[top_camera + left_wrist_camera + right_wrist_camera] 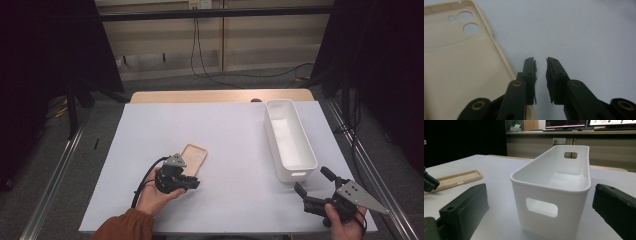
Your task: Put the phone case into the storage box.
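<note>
High view first, from where I stand: at the left, the left gripper [187, 183] sits low over the near end of a beige phone case [195, 157], which lies flat on the white table cover [230, 135], inner side up. The left gripper view shows its jaws parted by only a narrow gap with nothing between them, the case's raised long edge [504, 56] just beside the left jaw.

To my eye the step in hand is picking up the case. To do it well, I would spread the jaws a little more, slide one over the rim so the thin side wall sits between the pads, and close near the middle of that wall, so the soft case does not flop or twist when lifted.

The case's long axis runs from the near left toward the far right of the table, slightly slanted. Its camera cut-outs [471, 28] are at the far end, away from the person.

Further right stands a white bin [290, 137], well apart from the case, long axis running away from the person. At the far right, the right gripper [314, 184] rests near the bin's near end, jaws spread wide and holding nothing.
</note>
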{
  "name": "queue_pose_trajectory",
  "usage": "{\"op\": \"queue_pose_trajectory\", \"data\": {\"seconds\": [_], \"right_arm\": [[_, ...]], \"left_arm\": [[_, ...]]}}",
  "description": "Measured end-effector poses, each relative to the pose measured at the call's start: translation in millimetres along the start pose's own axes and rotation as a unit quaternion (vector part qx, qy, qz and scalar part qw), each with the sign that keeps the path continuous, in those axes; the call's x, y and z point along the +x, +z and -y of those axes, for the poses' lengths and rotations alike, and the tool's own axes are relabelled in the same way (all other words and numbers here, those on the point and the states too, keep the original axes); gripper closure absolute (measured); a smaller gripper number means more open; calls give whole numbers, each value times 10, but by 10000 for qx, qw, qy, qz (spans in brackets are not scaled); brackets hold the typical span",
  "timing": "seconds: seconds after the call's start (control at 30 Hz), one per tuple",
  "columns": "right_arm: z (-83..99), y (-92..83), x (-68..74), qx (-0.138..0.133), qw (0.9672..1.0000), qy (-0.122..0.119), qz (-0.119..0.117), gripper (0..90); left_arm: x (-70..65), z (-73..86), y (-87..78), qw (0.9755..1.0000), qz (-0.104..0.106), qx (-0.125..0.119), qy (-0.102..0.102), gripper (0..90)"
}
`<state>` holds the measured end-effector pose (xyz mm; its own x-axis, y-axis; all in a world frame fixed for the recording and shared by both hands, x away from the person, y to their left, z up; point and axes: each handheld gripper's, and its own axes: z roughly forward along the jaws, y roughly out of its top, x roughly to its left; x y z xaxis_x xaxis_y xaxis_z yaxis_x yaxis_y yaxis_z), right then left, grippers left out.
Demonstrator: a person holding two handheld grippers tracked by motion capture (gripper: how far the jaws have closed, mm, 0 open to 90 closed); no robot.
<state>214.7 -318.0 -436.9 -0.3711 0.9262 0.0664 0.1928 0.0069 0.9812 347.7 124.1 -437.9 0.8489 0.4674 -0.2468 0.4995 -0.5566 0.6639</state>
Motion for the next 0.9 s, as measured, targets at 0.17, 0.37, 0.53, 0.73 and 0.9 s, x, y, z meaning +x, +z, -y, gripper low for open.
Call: {"op": "queue_pose_trajectory", "data": {"seconds": [0.17, 0.37, 0.53, 0.73, 0.9], "right_arm": [[-2, -1, 2, -12, 10000, 10, -6, 0], [-1, -2, 1, -9, 10000, 7, -3, 0], [-2, -3, 0, -15, 10000, 1, 1, 0], [-2, -4, 1, -14, 10000, 4, -3, 0], [-3, -7, 0, -15, 10000, -5, -8, 0]], "left_arm": [[-21, -6, -54, 9996, -79, -280, 56, 587], [-32, -13, -123, 9981, -136, -599, 84, 395], [-57, -18, -149, 9957, -294, -863, 146, 227], [-73, -13, -180, 9929, -451, -1066, 255, 98], [-91, -10, -254, 9898, -423, -1334, 252, 47]]}}
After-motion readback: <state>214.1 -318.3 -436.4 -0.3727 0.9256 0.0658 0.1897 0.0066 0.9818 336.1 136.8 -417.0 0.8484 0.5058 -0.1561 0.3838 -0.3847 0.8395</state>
